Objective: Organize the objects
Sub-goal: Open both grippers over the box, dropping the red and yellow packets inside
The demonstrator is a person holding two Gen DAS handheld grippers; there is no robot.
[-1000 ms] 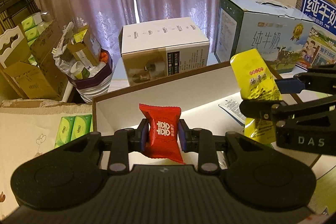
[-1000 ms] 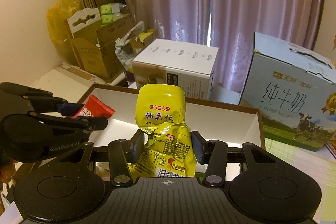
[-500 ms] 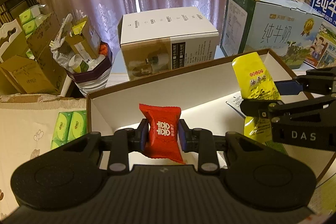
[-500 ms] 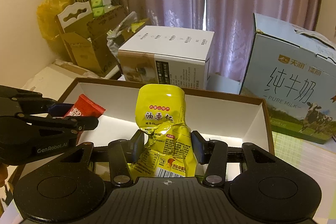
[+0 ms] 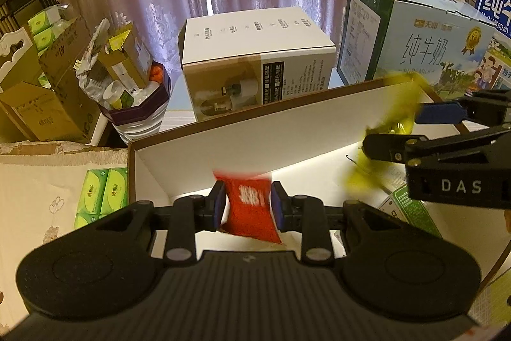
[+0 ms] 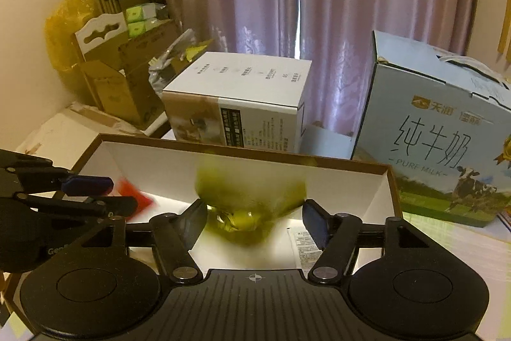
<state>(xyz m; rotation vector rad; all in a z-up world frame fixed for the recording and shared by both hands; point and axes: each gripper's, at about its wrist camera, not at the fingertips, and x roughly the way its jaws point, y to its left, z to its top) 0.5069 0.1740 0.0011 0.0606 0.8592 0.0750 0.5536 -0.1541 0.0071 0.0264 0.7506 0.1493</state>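
A shallow box (image 5: 255, 120) with a brown rim and white inside lies below both grippers. My left gripper (image 5: 247, 206) is shut on a red candy packet (image 5: 252, 222), which looks blurred and a little tilted, over the box's left part. In the right wrist view the left gripper (image 6: 123, 194) and red candy packet (image 6: 142, 200) show at the left. My right gripper (image 6: 255, 222) is opening, its jaws wide apart. A blurred yellow snack packet (image 6: 249, 197) is loose between them, off the pads, over the box (image 6: 223, 151). The left wrist view shows the right gripper (image 5: 396, 130) and the yellow snack packet (image 5: 399, 104) at the right.
Printed leaflets (image 6: 301, 245) and a green-and-white packet (image 5: 408, 210) lie in the box. Behind it stand a white carton (image 5: 255, 53) and a blue milk carton (image 5: 415, 43). A full purple bin (image 5: 137, 107), cardboard boxes and green tissue packs (image 5: 99, 190) crowd the left.
The right gripper's jaws have spread and the yellow packet, held firmly before, now blurs loose between them. The red packet has tilted and blurred in the left gripper.
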